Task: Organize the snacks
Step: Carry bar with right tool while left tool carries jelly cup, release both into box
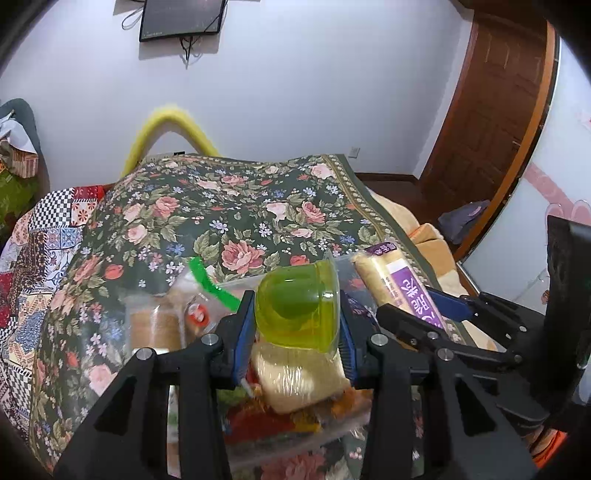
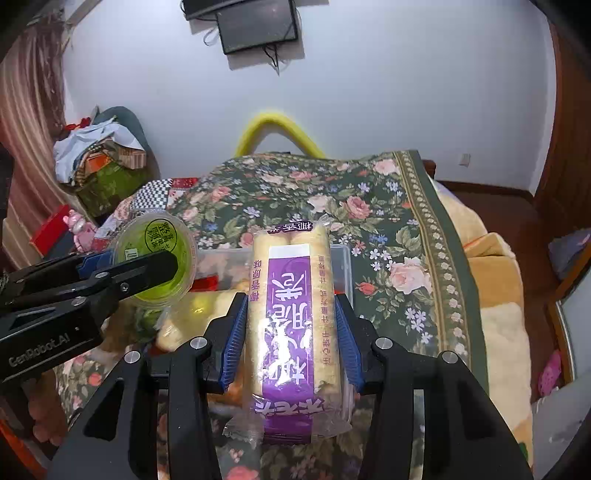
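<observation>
My left gripper (image 1: 297, 314) is shut on a green jelly cup (image 1: 299, 306) and holds it on its side above a clear plastic box (image 1: 236, 286) of snacks. The cup also shows in the right wrist view (image 2: 159, 258), lid facing the camera. My right gripper (image 2: 291, 332) is shut on a long purple-labelled biscuit packet (image 2: 291, 317) and holds it over the same box (image 2: 341, 266). The packet and right gripper (image 1: 424, 314) appear at the right of the left wrist view. Wrapped snacks (image 1: 295, 376) lie in the box under the cup.
The box sits on a bed with a dark floral blanket (image 1: 221, 206). A yellow tube (image 1: 173, 125) arches behind the bed. A wooden door (image 1: 491, 110) stands at the right. Piled clothes and bags (image 2: 107, 162) lie at the left. A screen (image 2: 258, 26) hangs on the wall.
</observation>
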`<control>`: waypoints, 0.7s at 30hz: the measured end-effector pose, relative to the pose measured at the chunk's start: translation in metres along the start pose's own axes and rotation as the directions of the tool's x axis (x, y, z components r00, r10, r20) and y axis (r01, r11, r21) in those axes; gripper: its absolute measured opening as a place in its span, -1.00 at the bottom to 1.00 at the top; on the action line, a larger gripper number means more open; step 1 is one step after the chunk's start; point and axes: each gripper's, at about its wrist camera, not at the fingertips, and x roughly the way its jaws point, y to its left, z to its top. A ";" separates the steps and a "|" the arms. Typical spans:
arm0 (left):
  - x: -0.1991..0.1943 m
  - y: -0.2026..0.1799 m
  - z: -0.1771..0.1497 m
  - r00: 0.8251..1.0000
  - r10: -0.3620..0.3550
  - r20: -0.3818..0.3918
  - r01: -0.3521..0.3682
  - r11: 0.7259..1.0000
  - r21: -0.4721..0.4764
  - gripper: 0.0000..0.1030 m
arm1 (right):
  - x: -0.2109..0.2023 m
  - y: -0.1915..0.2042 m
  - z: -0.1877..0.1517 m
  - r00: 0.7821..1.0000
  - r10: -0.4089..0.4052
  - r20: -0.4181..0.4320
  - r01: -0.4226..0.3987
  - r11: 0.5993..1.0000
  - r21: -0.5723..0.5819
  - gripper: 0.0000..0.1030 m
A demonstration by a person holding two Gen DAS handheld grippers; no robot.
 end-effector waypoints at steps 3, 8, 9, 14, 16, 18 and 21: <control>0.013 0.000 0.001 1.000 0.004 -0.016 -0.004 1.000 0.003 -0.23 | 0.011 -0.004 0.001 1.000 -0.003 -0.019 0.003 1.000 0.001 -0.17; 0.030 0.003 -0.001 0.999 0.013 -0.035 -0.013 1.000 -0.006 -0.22 | 0.023 -0.006 -0.004 0.999 -0.002 -0.049 0.001 1.000 -0.007 -0.17; 0.032 0.004 -0.001 0.999 0.011 -0.036 -0.012 1.000 -0.006 -0.22 | 0.025 -0.006 -0.005 0.999 -0.003 -0.053 0.003 1.000 -0.009 -0.17; 0.032 0.005 0.001 1.000 0.021 -0.020 -0.021 1.000 -0.003 -0.22 | 0.028 -0.004 -0.008 0.998 -0.006 -0.063 0.005 1.000 -0.013 -0.16; 0.029 0.006 0.002 1.000 0.012 -0.015 -0.012 1.000 -0.006 -0.21 | 0.027 -0.004 -0.006 0.998 -0.006 -0.059 0.006 1.000 -0.007 -0.16; 0.022 0.006 0.002 1.000 0.010 -0.007 -0.010 1.000 -0.011 -0.20 | 0.022 -0.004 -0.003 0.999 0.002 -0.054 -0.003 1.000 -0.003 -0.15; 0.007 0.004 0.002 1.000 0.010 0.008 -0.010 1.000 -0.009 -0.20 | 0.013 -0.001 -0.002 0.999 -0.002 -0.044 0.001 1.000 -0.012 -0.14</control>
